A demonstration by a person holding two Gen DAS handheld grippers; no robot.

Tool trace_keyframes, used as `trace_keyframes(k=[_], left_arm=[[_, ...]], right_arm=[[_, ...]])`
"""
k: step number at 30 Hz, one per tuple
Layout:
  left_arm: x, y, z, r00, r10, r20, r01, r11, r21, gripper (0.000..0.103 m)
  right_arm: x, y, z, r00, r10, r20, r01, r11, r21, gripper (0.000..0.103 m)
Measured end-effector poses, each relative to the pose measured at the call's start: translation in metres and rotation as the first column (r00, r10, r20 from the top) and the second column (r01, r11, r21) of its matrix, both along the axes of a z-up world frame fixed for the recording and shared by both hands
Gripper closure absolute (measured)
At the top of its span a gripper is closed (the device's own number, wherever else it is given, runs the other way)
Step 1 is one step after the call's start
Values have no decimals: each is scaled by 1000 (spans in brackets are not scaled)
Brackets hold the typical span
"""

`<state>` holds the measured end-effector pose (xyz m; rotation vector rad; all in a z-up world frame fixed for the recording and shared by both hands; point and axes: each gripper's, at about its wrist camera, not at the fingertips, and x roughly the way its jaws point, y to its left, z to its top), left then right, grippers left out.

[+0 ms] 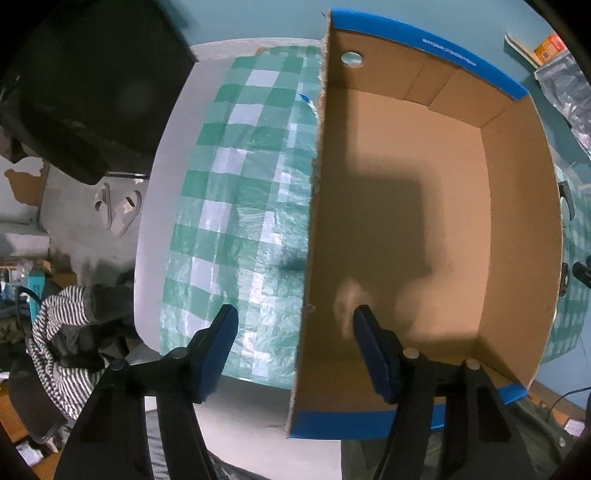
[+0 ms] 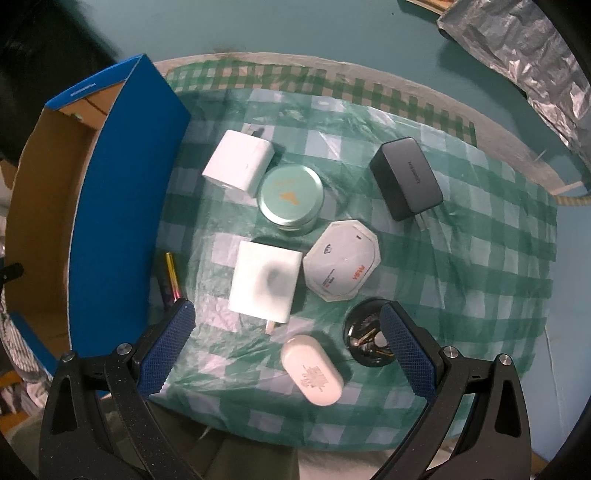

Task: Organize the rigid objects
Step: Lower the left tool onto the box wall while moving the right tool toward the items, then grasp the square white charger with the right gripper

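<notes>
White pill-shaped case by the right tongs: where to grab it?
Grip the white case across its narrow width, on the two long flat sides, coming straight down. It lies flat with clear cloth on both long sides; the rounded ends would likely slip.

A teal wall [image 2: 332,33] backed the bench [image 2: 480,258], its green-checked cloth [image 1: 236,206] glossy under plastic; striped fabric [image 1: 55,332] lay left.

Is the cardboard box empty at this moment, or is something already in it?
Empty. The left wrist view shows the cardboard box with a bare brown floor, crossed only by a shadow.
</notes>
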<state>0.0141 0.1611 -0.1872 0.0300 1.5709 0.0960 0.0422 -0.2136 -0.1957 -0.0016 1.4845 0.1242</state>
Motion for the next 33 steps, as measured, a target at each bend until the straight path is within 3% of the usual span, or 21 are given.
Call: trace_keyframes(k=[5,9,10,14,24,30,33], left_arm=[[1,5,-12,999,3,-43,-4,1000,-25,70],[-4,7,-18,998,2,-64,-6,999,-48,82],[-4,8,-20,997,2,-73,-6,998,-55,89],[-5,13,-23,997,10,-76,-17,996,-86,91],[1,36,-22,997,44,-68,-49,996,-70,91],[-3,35,-23,998,22,-64,-27,997,-77,91],[-7,35,-25,998,15,-66,-21,996,-92,91]], right_arm=[[1,4,-6,1000,-3,-3,3,1000,-4,2],[3,6,-12,1000,-17,-7,17,1000,-5,7],[4,6,-14,1000,-20,-9,20,1000,-5,7],[4,8,-22,999,-31,-27,31,999,-10,8],[7,13,-39,997,-46,-57,46,999,4,9],[16,13,-60,992,-87,-95,90,996,23,20],[18,15,-67,991,-99,-91,102,994,26,20]])
